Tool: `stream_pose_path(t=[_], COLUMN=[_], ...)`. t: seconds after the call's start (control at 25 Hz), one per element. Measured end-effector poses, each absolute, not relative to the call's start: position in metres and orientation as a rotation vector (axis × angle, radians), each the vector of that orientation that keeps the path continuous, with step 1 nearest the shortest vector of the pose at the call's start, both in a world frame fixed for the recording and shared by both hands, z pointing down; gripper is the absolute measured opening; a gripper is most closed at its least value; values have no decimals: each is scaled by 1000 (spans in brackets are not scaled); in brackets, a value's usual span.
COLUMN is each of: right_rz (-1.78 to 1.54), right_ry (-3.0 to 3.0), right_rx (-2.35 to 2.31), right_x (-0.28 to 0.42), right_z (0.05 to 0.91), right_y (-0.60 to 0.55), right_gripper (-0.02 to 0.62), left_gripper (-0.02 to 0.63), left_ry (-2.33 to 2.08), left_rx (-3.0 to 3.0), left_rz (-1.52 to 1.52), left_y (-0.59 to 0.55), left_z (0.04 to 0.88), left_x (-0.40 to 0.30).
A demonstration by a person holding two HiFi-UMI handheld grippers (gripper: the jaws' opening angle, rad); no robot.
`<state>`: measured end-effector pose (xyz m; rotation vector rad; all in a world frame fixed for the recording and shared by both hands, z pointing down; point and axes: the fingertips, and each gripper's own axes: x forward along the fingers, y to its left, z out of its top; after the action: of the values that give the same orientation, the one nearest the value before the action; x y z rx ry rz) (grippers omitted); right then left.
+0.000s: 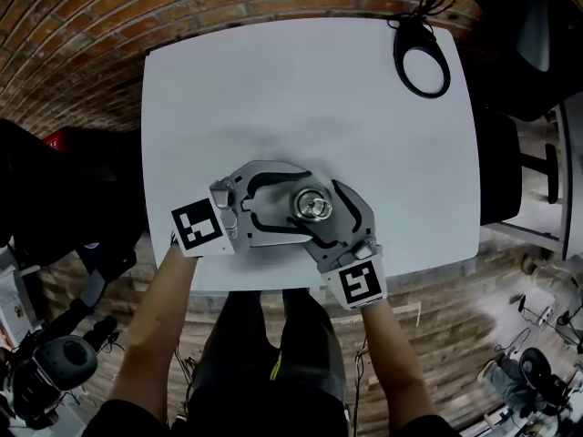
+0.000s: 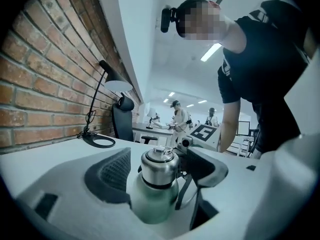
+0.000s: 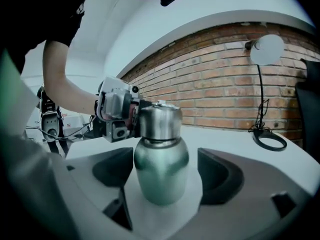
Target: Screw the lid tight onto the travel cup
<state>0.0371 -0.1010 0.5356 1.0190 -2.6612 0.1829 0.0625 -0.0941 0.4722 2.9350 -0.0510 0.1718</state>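
A green-tinted metal travel cup stands upright on the white table, near its front edge, with a steel lid on top. My left gripper reaches in from the left and my right gripper from the front right, so both pairs of jaws surround the cup. In the left gripper view the cup body stands between wide jaws, with a gap on its right side. The right gripper view shows the cup and lid centred, with a narrow gap to each pad.
A black lamp base ring with its cable lies at the table's far right corner. A brick wall runs behind the table. A dark office chair stands off the right edge. Other people are working far off.
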Motion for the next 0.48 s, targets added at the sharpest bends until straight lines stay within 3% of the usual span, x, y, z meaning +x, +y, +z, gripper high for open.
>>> stream_pose_path(t=[0.28, 0.48], right_rz=[259, 394], right_ry=[-2588, -2503], right_rx=[1017, 1157], right_x=[58, 82], right_z=[540, 535], right_y=[-74, -62], right_gripper=[368, 368], left_gripper=[333, 189], left_ry=[-232, -521], left_rx=[2948, 2890], left_rz=[228, 295], left_y=[-90, -89], left_z=[455, 464], left_x=[41, 14])
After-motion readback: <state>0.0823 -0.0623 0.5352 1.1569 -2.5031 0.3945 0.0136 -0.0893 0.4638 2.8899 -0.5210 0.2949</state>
